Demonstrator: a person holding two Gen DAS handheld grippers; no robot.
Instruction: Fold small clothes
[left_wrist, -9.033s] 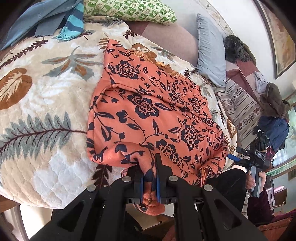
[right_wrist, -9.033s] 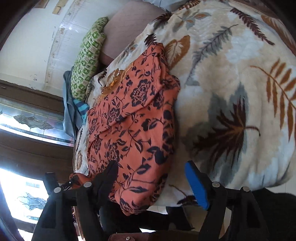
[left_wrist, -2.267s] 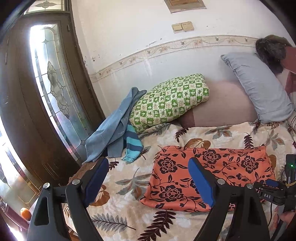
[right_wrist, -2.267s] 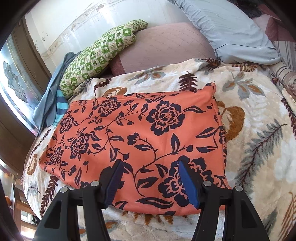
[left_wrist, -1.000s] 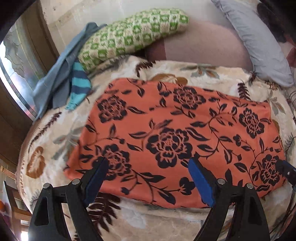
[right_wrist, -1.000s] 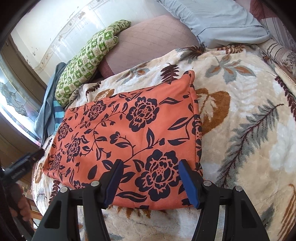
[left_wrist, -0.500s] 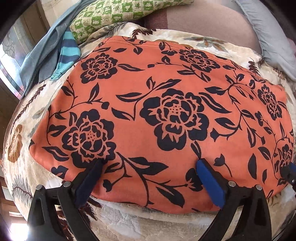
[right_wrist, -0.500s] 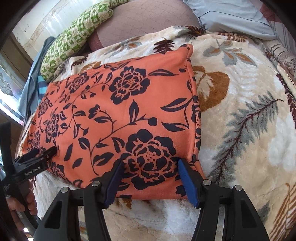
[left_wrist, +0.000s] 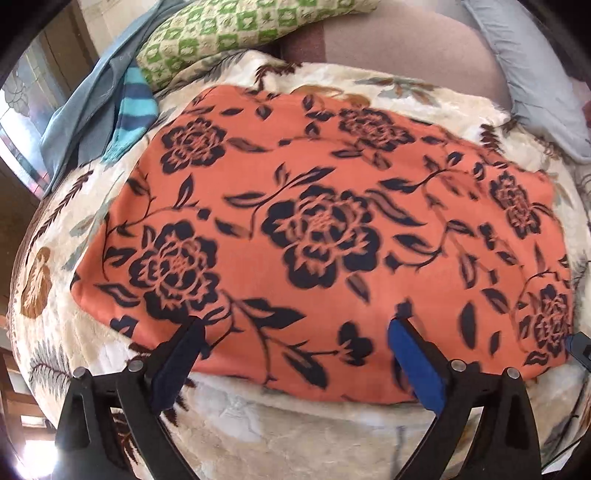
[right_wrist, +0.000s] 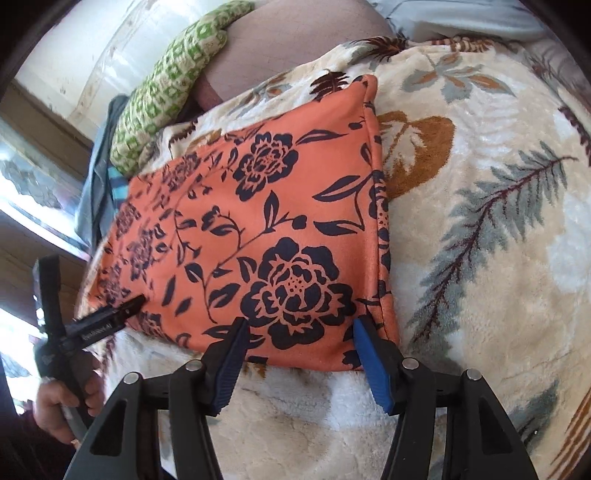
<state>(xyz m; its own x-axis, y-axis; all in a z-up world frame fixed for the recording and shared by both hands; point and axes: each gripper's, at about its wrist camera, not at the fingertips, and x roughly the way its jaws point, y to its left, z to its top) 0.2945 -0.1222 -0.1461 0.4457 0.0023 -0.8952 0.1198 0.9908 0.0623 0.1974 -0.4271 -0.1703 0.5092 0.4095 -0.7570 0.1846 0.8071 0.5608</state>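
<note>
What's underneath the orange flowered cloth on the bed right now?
The orange flowered cloth lies flat on a cream leaf-print blanket, which shows all around it. Whatever is directly beneath the cloth is covered.

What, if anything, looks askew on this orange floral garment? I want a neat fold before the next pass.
Little stands out. The orange floral garment lies flat on the leaf-print blanket, edges fairly straight. Only its far right corner peaks up slightly. Left gripper and right gripper are open at the near edge.

Bare leaf-print blanket (right_wrist: 498, 258) right of the orange garment (right_wrist: 266, 236); green pillow (left_wrist: 240, 33) (far edge) behind.
</note>
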